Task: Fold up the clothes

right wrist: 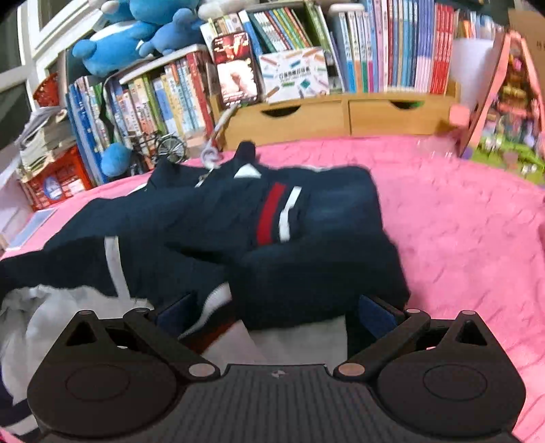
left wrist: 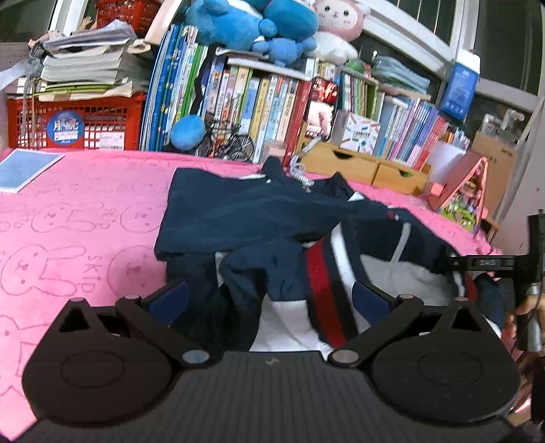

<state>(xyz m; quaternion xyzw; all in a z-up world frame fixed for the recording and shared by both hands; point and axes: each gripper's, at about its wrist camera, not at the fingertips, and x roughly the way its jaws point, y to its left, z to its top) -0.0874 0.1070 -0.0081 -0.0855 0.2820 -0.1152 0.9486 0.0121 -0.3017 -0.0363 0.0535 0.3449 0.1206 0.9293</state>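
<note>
A navy jacket (left wrist: 245, 214) with red and white stripes and a white lining lies crumpled on the pink bunny-print cover (left wrist: 78, 218). It also shows in the right wrist view (right wrist: 204, 221). My left gripper (left wrist: 272, 300) is open, its fingers (left wrist: 170, 300) spread either side of the jacket's striped near hem. My right gripper (right wrist: 279, 313) is open too, its fingers (right wrist: 374, 313) spread around the jacket's near edge and white lining. The right gripper's body shows at the left view's right edge (left wrist: 524, 265).
Bookshelves with books (left wrist: 259, 102), blue plush toys (left wrist: 252, 24), a red crate (left wrist: 75, 122), a wooden drawer box (right wrist: 340, 116) and a pink toy house (right wrist: 504, 102) line the far side. A blue card (left wrist: 24, 167) lies at far left on the cover.
</note>
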